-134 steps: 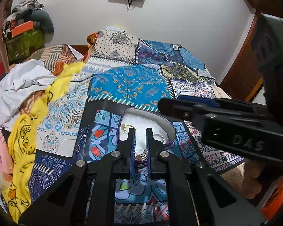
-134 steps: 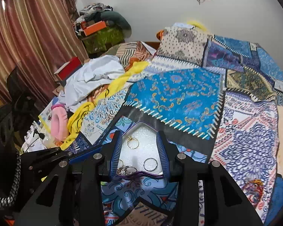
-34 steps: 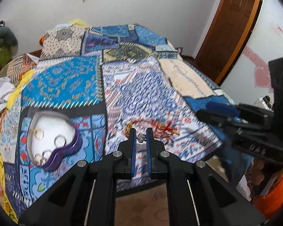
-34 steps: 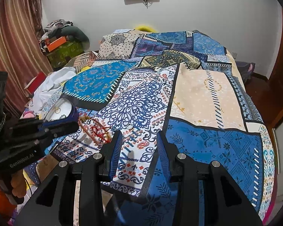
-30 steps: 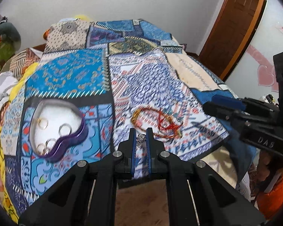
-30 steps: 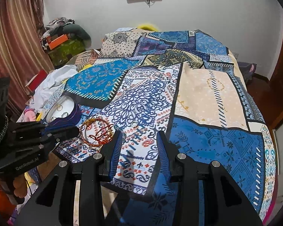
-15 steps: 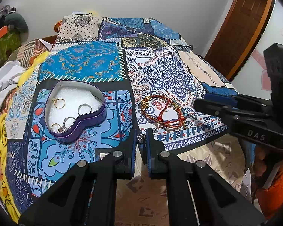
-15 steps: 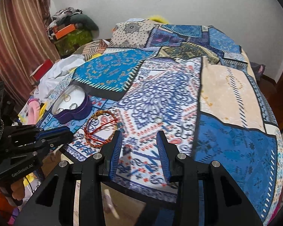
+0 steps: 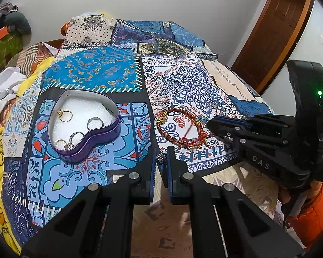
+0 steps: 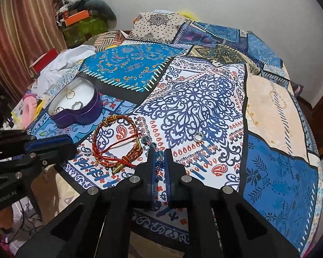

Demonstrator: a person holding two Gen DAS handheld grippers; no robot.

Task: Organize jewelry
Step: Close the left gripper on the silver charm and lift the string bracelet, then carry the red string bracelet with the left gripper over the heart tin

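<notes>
Partway through, by my read. Leftmost, the purple heart-shaped tin (image 9: 84, 129) sits on the patchwork bedspread (image 9: 92, 172) with rings already on its white foam: a gold ring (image 9: 64, 115) at the back, a silver band (image 9: 94, 123) toward the right wall, and a few more clustered near the tip, count unclear. Next right, the left gripper (image 9: 161, 158) has its jaws nearly together, clamped on a small silver ring (image 9: 161, 157) with a stone-like top, hanging just off the near edge of the bed, between the tin and the bracelets; that piece likely goes into the tin next. Further right, a tangle of red-and-gold thread bracelets (image 9: 180, 129) lies loose on the white paisley patch, not yet put away. The right gripper (image 10: 159, 161) sits at the near-right edge of that tangle, jaws close together with a teal beaded strand (image 10: 156, 150) running into the gap; it looks pinched, but I can't tell for sure that it's gripped. Far right, a lone silver ring (image 10: 197, 137) rests on the blue lace print, well apart from everything, untouched. Left to do: held ring, bracelets, beaded strand, stray ring.
</notes>
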